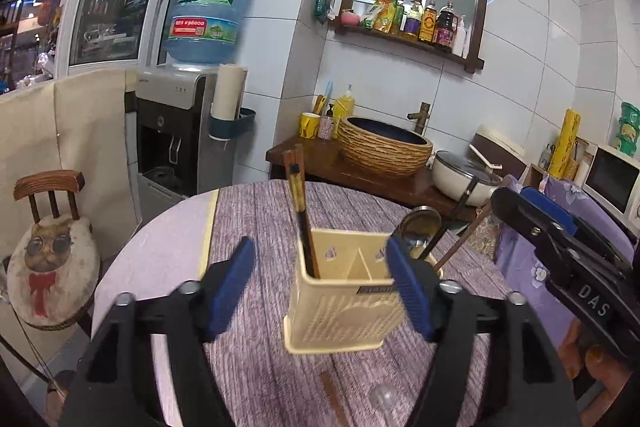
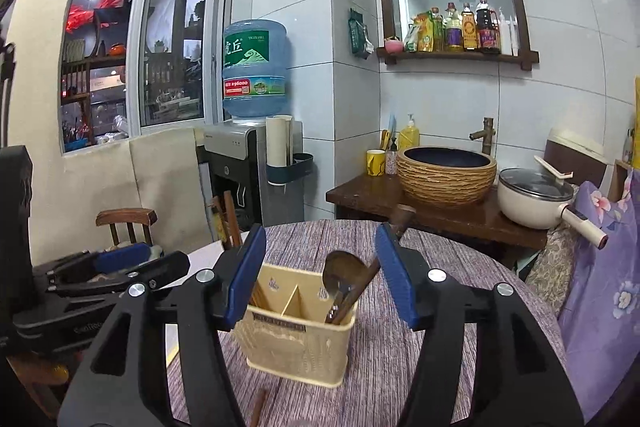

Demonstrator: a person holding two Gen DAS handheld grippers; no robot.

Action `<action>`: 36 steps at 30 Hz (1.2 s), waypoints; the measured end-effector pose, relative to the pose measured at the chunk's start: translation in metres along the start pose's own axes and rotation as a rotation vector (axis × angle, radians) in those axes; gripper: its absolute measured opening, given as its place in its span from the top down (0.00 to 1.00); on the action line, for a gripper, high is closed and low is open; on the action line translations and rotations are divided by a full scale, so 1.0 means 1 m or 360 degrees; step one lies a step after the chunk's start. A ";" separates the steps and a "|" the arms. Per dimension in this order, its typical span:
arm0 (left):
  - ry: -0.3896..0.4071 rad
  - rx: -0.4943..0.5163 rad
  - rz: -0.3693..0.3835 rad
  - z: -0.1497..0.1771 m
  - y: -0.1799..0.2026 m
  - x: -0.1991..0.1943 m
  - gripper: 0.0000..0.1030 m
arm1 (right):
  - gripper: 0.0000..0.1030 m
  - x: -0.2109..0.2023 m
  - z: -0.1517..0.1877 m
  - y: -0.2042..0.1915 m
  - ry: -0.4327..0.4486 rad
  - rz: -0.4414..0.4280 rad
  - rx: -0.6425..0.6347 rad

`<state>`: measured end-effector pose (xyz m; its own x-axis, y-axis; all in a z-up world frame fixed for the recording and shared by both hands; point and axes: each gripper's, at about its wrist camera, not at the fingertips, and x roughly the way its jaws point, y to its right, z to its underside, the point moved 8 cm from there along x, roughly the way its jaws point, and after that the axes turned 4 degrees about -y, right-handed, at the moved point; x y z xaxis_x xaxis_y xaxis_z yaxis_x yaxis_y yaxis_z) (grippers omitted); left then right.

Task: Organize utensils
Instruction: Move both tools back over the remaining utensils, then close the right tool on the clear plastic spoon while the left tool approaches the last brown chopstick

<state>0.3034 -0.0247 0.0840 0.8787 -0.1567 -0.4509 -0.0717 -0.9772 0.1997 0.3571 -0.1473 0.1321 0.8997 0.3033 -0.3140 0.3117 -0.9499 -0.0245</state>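
Nearest my left lens, a brown chopstick (image 1: 334, 397) lies flat on the bench (image 1: 256, 227) at six o'clock, with a clear rounded piece beside it that I cannot identify. Just beyond stands the cream utensil caddy (image 1: 344, 311), divided into compartments: a pair of dark chopsticks (image 1: 300, 203) leans upright in its nine o'clock section, while a steel ladle (image 1: 420, 223) and a wooden handle (image 1: 464, 239) rest in the three o'clock section.

My left tongs (image 1: 320, 291) stand wide apart with nothing between the pads, framing the caddy without touching it as far as I can see. The right tongs (image 2: 320, 279) are spread too, also empty, hovering over the caddy from the other side; a second loose stick (image 2: 258, 407) shows at six o'clock in the right view.

I judge the next pick is a stick lying flat. To do it well, I should tip the tongs steeply, straddle the stick across its width near the middle, close firmly, then lift clear before dropping it into the chopstick compartment.
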 end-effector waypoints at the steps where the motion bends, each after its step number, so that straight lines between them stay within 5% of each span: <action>1: -0.0011 -0.0015 0.0006 0.005 -0.002 -0.002 0.19 | 0.39 -0.007 0.006 -0.002 -0.0011 -0.0011 -0.0014; 13: -0.0324 -0.0063 -0.0133 0.097 -0.035 0.010 0.09 | 0.36 -0.017 0.114 0.001 -0.0371 0.0041 0.0002; 22: -0.0444 -0.0040 -0.0228 0.145 -0.048 0.011 0.09 | 0.36 -0.002 0.202 0.014 -0.0679 0.0070 0.0121; 36: -0.0472 -0.0059 -0.0273 0.162 -0.057 0.003 0.09 | 0.42 0.042 0.248 -0.018 -0.0974 0.0024 0.0103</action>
<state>0.2334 0.0075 -0.0697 0.7008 -0.0307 -0.7127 0.0870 -0.9879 0.1282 0.3131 -0.1363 -0.1157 0.5594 0.2094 -0.8020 0.2638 -0.9622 -0.0673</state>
